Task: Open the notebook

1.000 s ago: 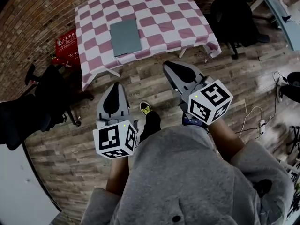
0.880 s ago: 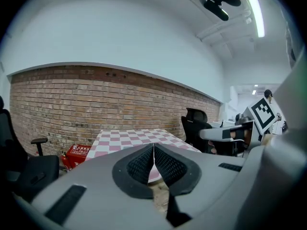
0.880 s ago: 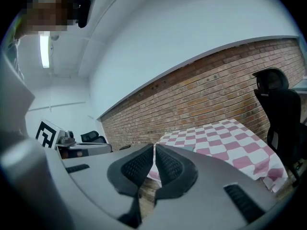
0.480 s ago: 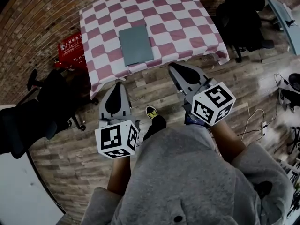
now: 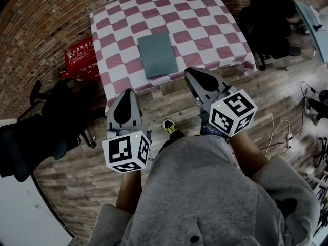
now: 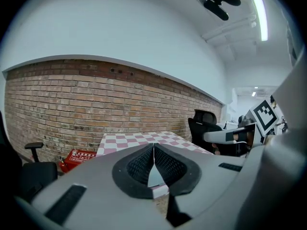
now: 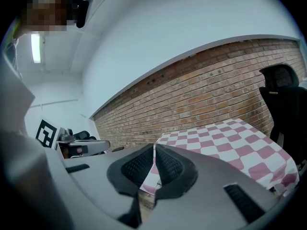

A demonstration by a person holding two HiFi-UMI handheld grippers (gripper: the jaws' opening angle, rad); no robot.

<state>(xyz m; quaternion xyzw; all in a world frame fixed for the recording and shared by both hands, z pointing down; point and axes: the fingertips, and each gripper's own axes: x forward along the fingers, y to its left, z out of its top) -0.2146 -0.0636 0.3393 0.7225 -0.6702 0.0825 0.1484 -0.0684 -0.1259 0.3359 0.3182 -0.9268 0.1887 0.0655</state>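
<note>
A closed grey-green notebook [image 5: 158, 54] lies flat near the front edge of a table with a pink-and-white checked cloth [image 5: 205, 29]. My left gripper [image 5: 124, 97] hangs over the wooden floor just short of the table's front left corner, jaws shut and empty. My right gripper [image 5: 190, 74] is at the table's front edge, right of the notebook, also shut with nothing between the jaws. In the left gripper view the shut tips [image 6: 153, 146] point at the checked cloth [image 6: 129, 140]. In the right gripper view the shut tips [image 7: 154, 148] face the table [image 7: 230, 138].
A red box [image 5: 79, 58] sits on the floor left of the table by the brick wall. Black office chairs stand at the left [image 5: 46, 132] and at the far right [image 5: 269, 19]. Cables [image 5: 287, 132] lie on the floor at right. My shoe [image 5: 170, 127] is near the table.
The table and notebook have come closer and lower in the head view as I walked toward them. Both grippers stayed shut and now reach the table's front edge.
</note>
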